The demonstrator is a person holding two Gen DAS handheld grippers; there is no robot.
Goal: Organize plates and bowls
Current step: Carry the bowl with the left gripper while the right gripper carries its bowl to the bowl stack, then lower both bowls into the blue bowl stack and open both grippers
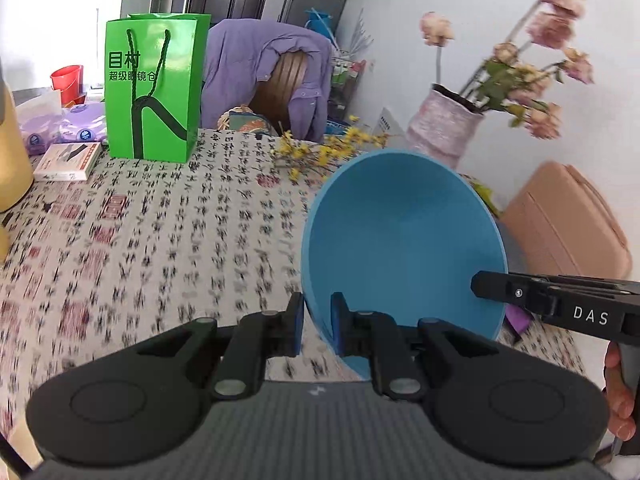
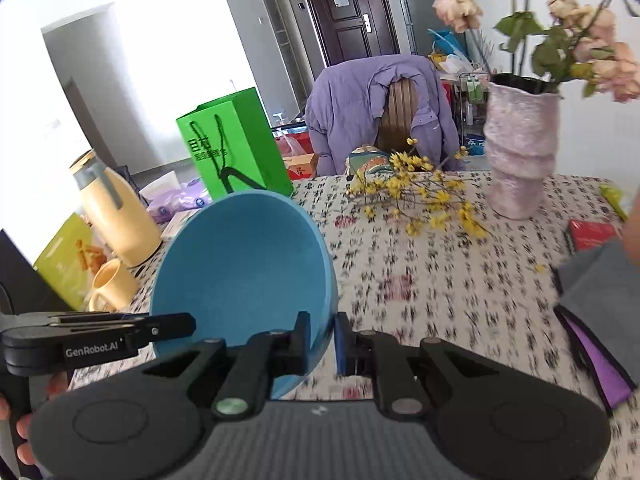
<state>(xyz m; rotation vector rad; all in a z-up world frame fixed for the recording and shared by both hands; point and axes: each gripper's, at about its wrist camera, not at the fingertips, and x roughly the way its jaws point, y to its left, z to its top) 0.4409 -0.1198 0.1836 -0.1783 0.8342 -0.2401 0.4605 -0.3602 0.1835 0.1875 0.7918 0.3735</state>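
Observation:
A blue bowl (image 1: 404, 240) is held up above the patterned tablecloth, tilted so its inside faces the cameras. My left gripper (image 1: 317, 324) is shut on the bowl's left rim, one finger outside and one inside. My right gripper (image 2: 323, 340) is shut on the bowl's right rim; the bowl also shows in the right wrist view (image 2: 244, 268). Each gripper shows in the other's view: the right one (image 1: 560, 300) at the bowl's right side, the left one (image 2: 100, 334) at its left side.
A green paper bag (image 1: 154, 88), a small box (image 1: 66, 162) and purple tissue packs stand at the far left. A pink vase (image 2: 518, 148) of dried roses and yellow flower sprigs (image 2: 416, 192) lie at the back. A yellow flask (image 2: 114, 216), a mug (image 2: 112, 286) and a purple-grey cloth (image 2: 600, 300) flank the sides.

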